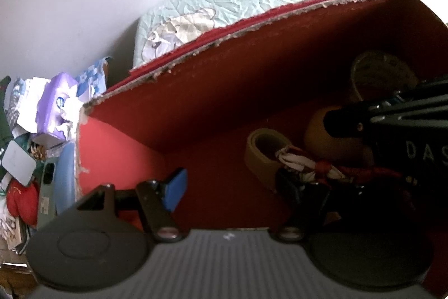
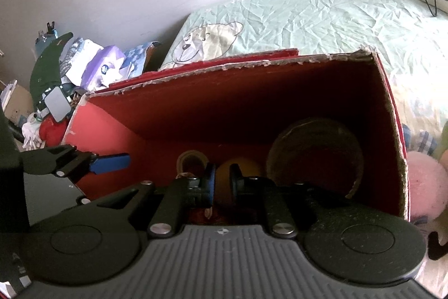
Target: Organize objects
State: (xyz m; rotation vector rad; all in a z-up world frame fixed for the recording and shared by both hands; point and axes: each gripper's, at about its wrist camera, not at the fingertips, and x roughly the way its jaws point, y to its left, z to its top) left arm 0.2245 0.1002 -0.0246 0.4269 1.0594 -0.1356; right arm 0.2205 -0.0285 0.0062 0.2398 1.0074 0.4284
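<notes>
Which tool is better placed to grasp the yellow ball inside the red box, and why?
Right, probably. The right tool points straight at the yellow ball, which shows between its fingers. The left tool hangs open further left, nearer the tape roll.

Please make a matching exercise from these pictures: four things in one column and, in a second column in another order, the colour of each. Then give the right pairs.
Things:
1. box
2. ball
3. bedsheet
4. roll of tape

Colours:
A. pale green
B. beige
C. red
D. yellow-orange

Right pairs: 1-C, 2-D, 3-A, 4-B.
</notes>
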